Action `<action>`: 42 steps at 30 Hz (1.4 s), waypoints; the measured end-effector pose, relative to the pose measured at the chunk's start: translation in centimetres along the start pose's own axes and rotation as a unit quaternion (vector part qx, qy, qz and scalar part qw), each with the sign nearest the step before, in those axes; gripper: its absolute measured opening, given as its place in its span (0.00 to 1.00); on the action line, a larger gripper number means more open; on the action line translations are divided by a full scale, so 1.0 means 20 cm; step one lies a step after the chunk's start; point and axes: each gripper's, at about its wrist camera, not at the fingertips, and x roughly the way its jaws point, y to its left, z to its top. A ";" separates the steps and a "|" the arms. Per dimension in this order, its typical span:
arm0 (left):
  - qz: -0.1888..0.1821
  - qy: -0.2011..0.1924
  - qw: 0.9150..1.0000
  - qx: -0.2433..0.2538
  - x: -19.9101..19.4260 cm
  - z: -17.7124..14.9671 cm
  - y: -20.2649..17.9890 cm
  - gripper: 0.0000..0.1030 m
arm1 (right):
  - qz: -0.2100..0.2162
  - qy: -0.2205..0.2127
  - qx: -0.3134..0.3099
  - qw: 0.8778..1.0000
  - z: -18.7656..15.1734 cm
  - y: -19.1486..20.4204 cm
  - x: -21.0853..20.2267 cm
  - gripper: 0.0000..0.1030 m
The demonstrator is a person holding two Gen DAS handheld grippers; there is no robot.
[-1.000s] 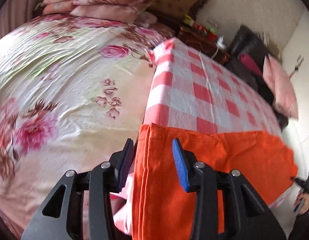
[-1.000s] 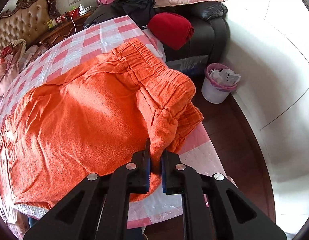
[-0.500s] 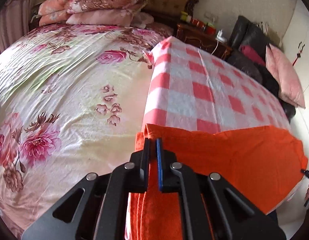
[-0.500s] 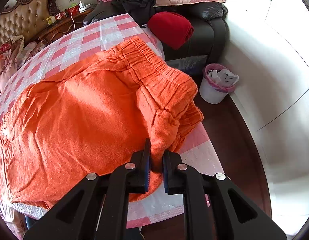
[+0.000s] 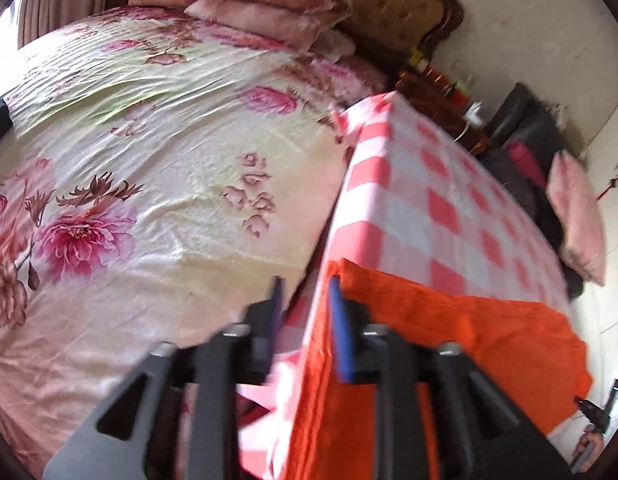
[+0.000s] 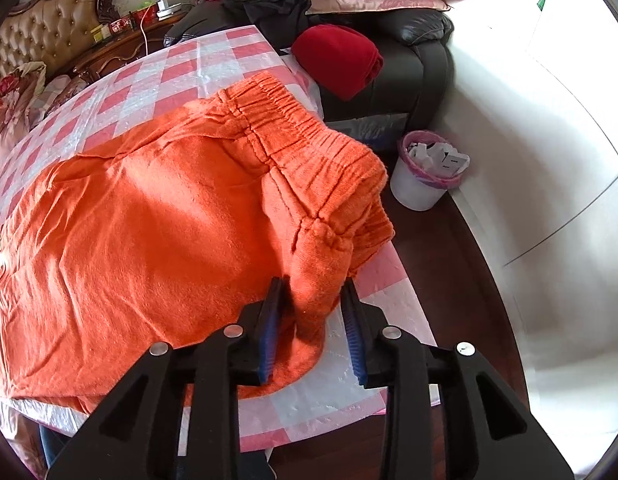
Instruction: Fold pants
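The orange pants lie spread on the checked worktop, legs together. Both grippers are letting go. The right gripper is opening with the waistband corner loose between its jaws. The left gripper is opening beside the hem. Next, I think, grab again and fold them over.

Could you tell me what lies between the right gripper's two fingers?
In the right wrist view, a bunched corner of the orange pants sits inside the right gripper, whose jaws are opening.
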 end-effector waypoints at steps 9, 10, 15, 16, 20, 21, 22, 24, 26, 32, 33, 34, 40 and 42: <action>0.065 0.029 0.986 0.149 0.01 -0.30 -0.20 0.15 | -0.029 -0.025 -0.004 0.999 -0.02 0.03 -0.04 0.65; 0.069 0.029 0.986 0.148 0.01 -0.30 -0.20 0.14 | -0.026 -0.028 -0.004 0.999 -0.03 0.04 -0.05 0.66; 0.077 0.034 0.987 0.135 0.03 -0.26 -0.19 0.13 | -0.031 -0.046 -0.013 0.998 -0.05 0.03 -0.11 0.72; 0.078 0.034 0.987 0.135 0.03 -0.26 -0.19 0.13 | -0.031 -0.045 -0.013 0.998 -0.05 0.02 -0.11 0.72; 0.087 0.036 0.988 0.125 0.03 -0.25 -0.19 0.18 | -0.026 -0.036 -0.017 0.999 -0.08 0.01 -0.08 0.72; 0.099 0.035 0.987 0.119 0.03 -0.25 -0.19 0.29 | -0.024 -0.040 -0.015 0.999 -0.09 0.00 -0.09 0.71; 0.114 0.031 0.987 0.111 0.01 -0.25 -0.19 0.30 | -0.014 -0.047 -0.009 0.999 -0.10 -0.01 -0.11 0.70; 0.088 0.007 0.991 0.099 -0.08 -0.25 -0.22 0.30 | 0.017 -0.053 0.005 0.998 -0.10 -0.03 -0.13 0.54; 0.058 -0.016 0.992 0.115 -0.16 -0.28 -0.33 0.30 | 0.073 -0.039 0.033 0.996 -0.09 -0.08 -0.13 0.53; -0.142 0.001 0.965 0.220 -0.22 -0.62 -1.01 0.31 | 0.147 -0.007 0.091 0.985 -0.08 -0.13 -0.06 0.07; -0.173 0.014 0.959 0.226 -0.20 -0.68 -1.12 0.30 | 0.149 -0.009 0.089 0.985 -0.09 -0.13 -0.06 0.06; -0.219 0.040 0.948 0.227 -0.17 -0.75 -1.26 0.30 | 0.144 -0.012 0.083 0.986 -0.10 -0.12 -0.07 0.05; -0.310 0.124 0.902 0.275 0.06 -1.06 -1.93 0.28 | 0.129 -0.024 0.048 0.990 -0.13 -0.08 -0.09 0.06; -0.310 0.152 0.890 0.298 0.16 -1.17 -2.08 0.27 | 0.126 -0.020 0.056 0.990 -0.13 -0.10 -0.09 0.22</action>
